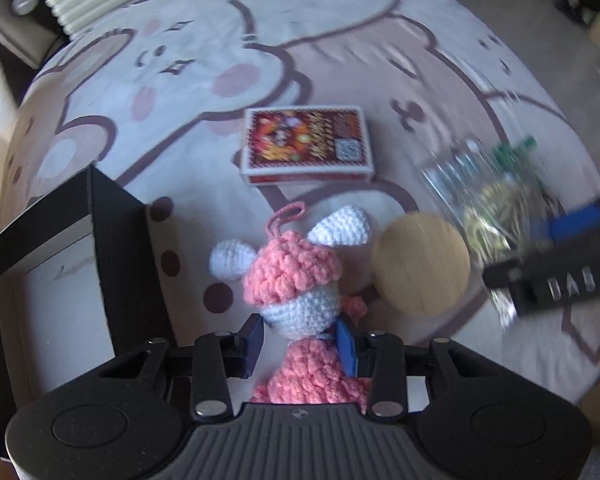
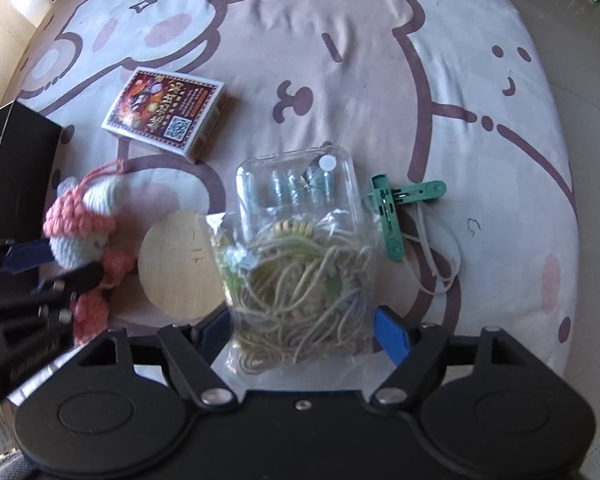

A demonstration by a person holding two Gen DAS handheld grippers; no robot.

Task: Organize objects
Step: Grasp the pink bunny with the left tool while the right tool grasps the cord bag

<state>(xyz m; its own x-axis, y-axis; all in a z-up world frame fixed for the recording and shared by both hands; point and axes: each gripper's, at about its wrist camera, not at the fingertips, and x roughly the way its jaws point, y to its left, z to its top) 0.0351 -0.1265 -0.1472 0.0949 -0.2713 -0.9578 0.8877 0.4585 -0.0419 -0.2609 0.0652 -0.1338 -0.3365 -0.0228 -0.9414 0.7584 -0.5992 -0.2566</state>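
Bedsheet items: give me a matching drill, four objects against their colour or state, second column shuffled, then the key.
Column one:
1. crochet doll
2. card box
3. wooden disc
4. clothespin

Column two:
A. green, lying beside the clear bag of cords
B. round and pale tan, flat on the sheet
C. pink and white, pinched by the left gripper
D. red printed top with a QR code

Pairs: 1-C, 2-D, 3-B, 4-A
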